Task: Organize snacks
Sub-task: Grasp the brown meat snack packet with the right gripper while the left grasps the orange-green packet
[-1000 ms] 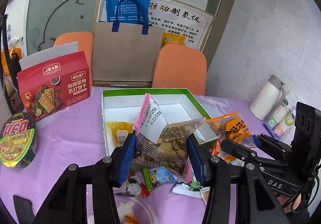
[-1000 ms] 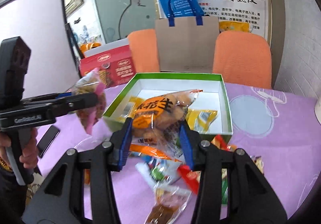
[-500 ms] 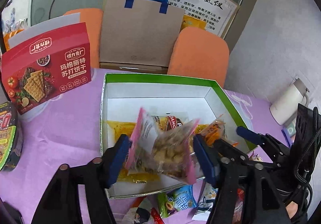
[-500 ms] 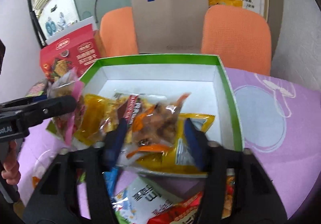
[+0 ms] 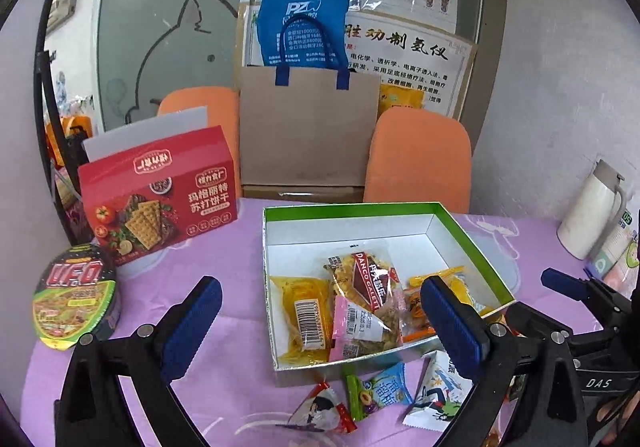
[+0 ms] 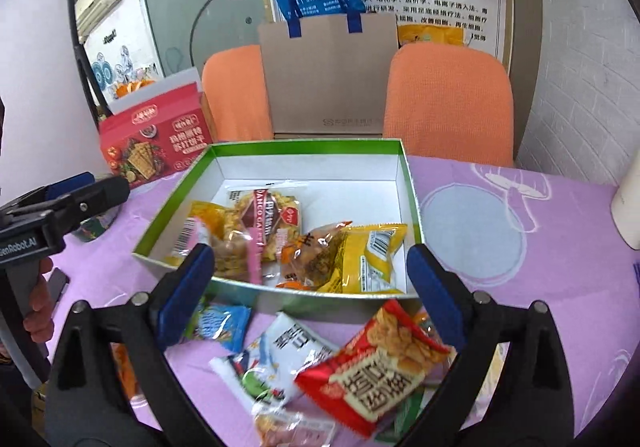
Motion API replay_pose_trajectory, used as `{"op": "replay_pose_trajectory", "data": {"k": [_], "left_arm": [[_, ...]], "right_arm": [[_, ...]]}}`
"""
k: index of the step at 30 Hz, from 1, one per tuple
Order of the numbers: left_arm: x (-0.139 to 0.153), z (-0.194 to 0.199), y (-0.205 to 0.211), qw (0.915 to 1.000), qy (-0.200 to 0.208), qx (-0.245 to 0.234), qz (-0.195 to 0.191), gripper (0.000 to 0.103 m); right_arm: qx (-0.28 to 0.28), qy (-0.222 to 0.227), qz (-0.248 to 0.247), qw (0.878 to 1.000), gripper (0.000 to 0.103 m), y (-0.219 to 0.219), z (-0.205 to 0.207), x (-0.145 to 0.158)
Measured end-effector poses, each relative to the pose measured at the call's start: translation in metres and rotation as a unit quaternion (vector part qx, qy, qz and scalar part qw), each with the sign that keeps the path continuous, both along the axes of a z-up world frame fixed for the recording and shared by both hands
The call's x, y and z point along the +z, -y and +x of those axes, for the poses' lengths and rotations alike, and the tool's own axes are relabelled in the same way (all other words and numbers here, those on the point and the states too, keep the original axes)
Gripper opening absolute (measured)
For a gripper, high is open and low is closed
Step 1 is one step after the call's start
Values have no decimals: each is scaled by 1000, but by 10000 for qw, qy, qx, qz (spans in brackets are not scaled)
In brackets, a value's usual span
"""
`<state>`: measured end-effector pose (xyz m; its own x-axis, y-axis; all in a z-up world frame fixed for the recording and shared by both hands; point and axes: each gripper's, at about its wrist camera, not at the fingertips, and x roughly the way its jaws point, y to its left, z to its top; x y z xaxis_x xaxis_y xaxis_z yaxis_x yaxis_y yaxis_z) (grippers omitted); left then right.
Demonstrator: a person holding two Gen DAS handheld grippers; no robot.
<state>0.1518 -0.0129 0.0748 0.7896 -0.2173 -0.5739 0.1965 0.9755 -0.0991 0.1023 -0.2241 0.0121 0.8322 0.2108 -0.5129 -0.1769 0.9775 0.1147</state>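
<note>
Because the job is to gather loose snacks into one container, the tabletop [image 5: 224,247] under its purple cloth is carrying a green-edged box [image 5: 472,243] standing open near the middle, within easy reach of both tools. Behind the box on the left, a red cracker carton [image 5: 160,195] is standing upright and a noodle bowl [image 5: 74,301] is sitting in front of it, both well apart from the sorting, likely too bulky for the box. A white flask [image 5: 592,213] is standing off to the far right.

Inside the box, several packets are lying loosely overlapped toward the near wall: a yellow packet [image 5: 304,317], a red-labelled biscuit bag [image 5: 366,279] and a pink-edged bag [image 5: 362,331] resting on top.

The left hand-held gripper [image 5: 320,327] is hovering over the near edge of the box with its jaws wide and nothing between them. The right hand-held gripper [image 6: 310,283] is likewise spread wide and empty over the near wall.

Just outside the box, loose snacks are waiting on the cloth: a red rice-cracker bag [image 6: 376,367], a white packet [image 6: 280,359] and a small blue packet [image 6: 220,327], which look like the next things to collect.
</note>
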Motion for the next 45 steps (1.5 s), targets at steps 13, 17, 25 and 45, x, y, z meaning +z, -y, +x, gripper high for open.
{"op": "replay_pose_trajectory", "data": {"k": [13, 17, 25, 45], "left_arm": [[-1, -104, -22, 9998, -114, -145, 47, 101], [-34, -118, -35, 9989, -394, -236, 40, 101], [-87, -118, -45, 9922, -933, -762, 331, 101], [-130, -124, -23, 9754, -1706, -1388, -109, 101]], "right_arm": [[-232, -230, 377, 9988, 101, 15, -108, -26], [-220, -523, 523, 9970, 101, 16, -121, -63], [-142, -1142, 376, 9926, 100, -10, -108, -112], [-185, -1164, 2, 9930, 49, -1, -107, -124]]}}
